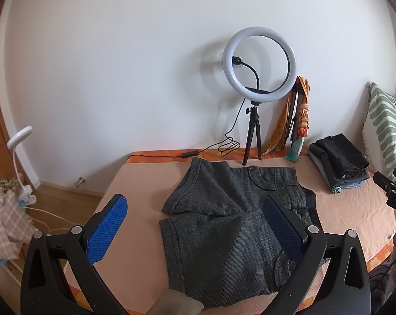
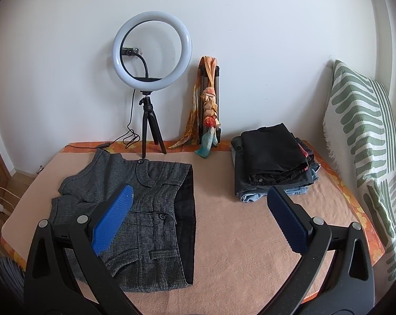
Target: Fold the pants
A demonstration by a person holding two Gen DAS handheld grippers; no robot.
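Observation:
Grey tweed shorts (image 1: 224,225) lie spread flat on the peach-covered bed, waistband to the right and leg openings to the left, the far leg rumpled over the near one. My left gripper (image 1: 195,210) hovers open above the shorts' left half, holding nothing. In the right wrist view the same shorts (image 2: 145,210) lie at lower left with the dark waistband lining showing. My right gripper (image 2: 200,199) hangs open over the waistband edge and bare blanket, with nothing between its blue pads (image 2: 114,218).
A stack of folded dark pants and jeans (image 2: 271,160) sits at the back right of the bed (image 2: 250,236). A ring light on a tripod (image 2: 150,52) and a scarf-draped stand (image 2: 208,105) line the wall. A green-striped pillow (image 2: 363,136) is at the right. The right gripper's tip (image 1: 392,191) shows at the left view's edge.

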